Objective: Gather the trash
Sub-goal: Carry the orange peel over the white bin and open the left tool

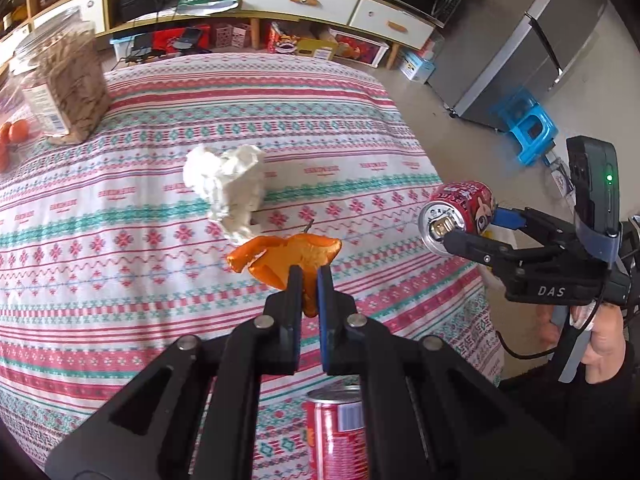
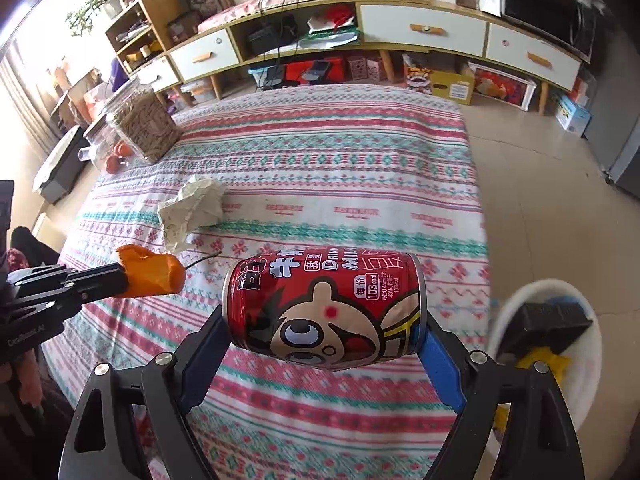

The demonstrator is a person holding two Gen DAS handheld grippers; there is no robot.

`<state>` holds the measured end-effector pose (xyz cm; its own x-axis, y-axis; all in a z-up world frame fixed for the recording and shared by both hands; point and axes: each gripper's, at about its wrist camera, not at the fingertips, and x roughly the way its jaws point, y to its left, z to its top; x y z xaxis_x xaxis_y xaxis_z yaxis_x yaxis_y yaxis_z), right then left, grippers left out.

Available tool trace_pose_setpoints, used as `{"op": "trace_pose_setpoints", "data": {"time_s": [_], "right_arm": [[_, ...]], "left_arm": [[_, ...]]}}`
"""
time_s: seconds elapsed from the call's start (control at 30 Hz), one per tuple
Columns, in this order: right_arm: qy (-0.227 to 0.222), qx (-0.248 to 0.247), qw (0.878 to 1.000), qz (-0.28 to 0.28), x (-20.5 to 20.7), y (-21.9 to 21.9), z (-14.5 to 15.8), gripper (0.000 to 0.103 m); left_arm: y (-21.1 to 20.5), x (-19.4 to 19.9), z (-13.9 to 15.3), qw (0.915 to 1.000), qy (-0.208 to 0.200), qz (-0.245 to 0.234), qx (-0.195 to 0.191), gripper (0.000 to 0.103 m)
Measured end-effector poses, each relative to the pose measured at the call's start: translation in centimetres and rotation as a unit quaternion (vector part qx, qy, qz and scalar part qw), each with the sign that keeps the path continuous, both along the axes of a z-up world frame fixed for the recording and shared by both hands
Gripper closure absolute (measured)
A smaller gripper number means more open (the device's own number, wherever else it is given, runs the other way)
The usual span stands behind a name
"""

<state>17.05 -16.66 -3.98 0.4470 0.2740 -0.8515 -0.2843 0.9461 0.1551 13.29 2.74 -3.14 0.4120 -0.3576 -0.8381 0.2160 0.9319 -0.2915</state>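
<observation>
My left gripper (image 1: 309, 276) is shut on an orange peel (image 1: 288, 258) and holds it above the patterned tablecloth (image 1: 160, 208); it also shows in the right wrist view (image 2: 124, 276) with the peel (image 2: 154, 274). My right gripper (image 2: 324, 332) is shut on a red milk can (image 2: 324, 306), held sideways by its ends above the table's right side; the can also shows in the left wrist view (image 1: 460, 212). A crumpled white tissue (image 1: 228, 188) lies on the cloth beyond the peel, also in the right wrist view (image 2: 192, 208).
A second red can (image 1: 336, 432) stands below my left gripper. A white bin (image 2: 548, 344) with trash sits off the table's right edge. A clear jar of snacks (image 1: 66, 84) and oranges (image 1: 16, 132) stand at the far left. A fridge (image 1: 532, 40) and blue stool (image 1: 528, 128) are beyond.
</observation>
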Motion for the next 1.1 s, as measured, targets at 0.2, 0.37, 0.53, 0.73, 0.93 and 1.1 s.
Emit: {"op": "trace_pose_setpoints", "data": {"time_s": [0.2,0.37,0.53,0.73,0.93,1.1], "right_arm": [[-0.002,0.006,1.0,-0.025,-1.6,-3.7,0.6,0.014],[-0.003,0.01,0.999,-0.05,-2.9,-7.0,0.9,0.014],[-0.004,0.012,0.997,-0.075,-4.2,-10.2,1.0,0.014],[0.001,0.013,0.994,-0.108,-5.5,-13.9,0.6,0.014],[0.006,0.015,0.991,-0.136,-6.4,-17.1,0.4,0.014],[0.008,0.013,0.988,-0.152,-7.1,-19.2,0.2,0.014]], "left_arm": [[-3.2,-0.1,0.0,0.9997,-0.004,-0.025,0.002,0.095],[-5.8,-0.3,-0.1,0.9989,-0.008,-0.046,0.003,0.095],[-8.4,-0.6,-0.1,0.9976,-0.009,-0.068,0.006,0.095],[-11.9,-0.9,0.2,0.9948,-0.016,-0.1,0.01,0.095],[-16.3,-0.6,0.3,0.9918,-0.018,-0.127,-0.003,0.095],[-20.1,-0.2,0.7,0.9885,-0.021,-0.149,-0.015,0.095]]}}
